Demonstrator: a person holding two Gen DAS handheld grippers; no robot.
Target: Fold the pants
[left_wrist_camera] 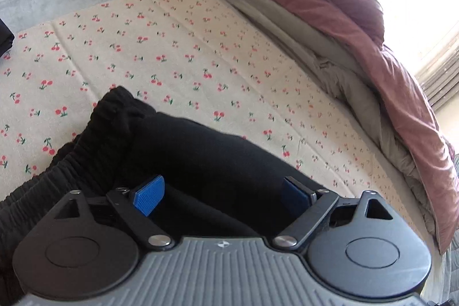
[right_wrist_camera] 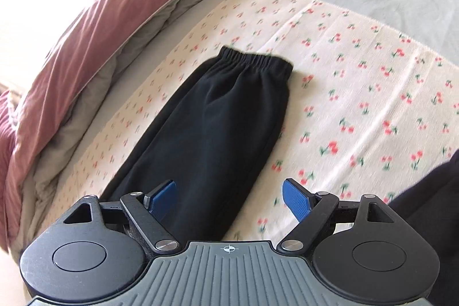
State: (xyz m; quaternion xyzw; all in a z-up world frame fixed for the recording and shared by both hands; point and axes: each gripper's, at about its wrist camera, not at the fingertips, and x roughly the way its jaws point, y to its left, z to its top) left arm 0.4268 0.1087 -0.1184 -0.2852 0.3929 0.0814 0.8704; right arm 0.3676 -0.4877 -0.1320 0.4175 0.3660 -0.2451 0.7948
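Your left gripper [left_wrist_camera: 222, 191] is spread wide over the pants [left_wrist_camera: 183, 151], gripping nothing. Your right gripper [right_wrist_camera: 229, 200] is also wide apart above a pant leg [right_wrist_camera: 218, 116], which lies flat on the cherry-print sheet [right_wrist_camera: 358, 82] beside the pink duvet [right_wrist_camera: 94, 27].

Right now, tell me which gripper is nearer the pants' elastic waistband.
Left. The left gripper sits just behind the waistband; the right gripper is over the pants, beside the leg cuff.
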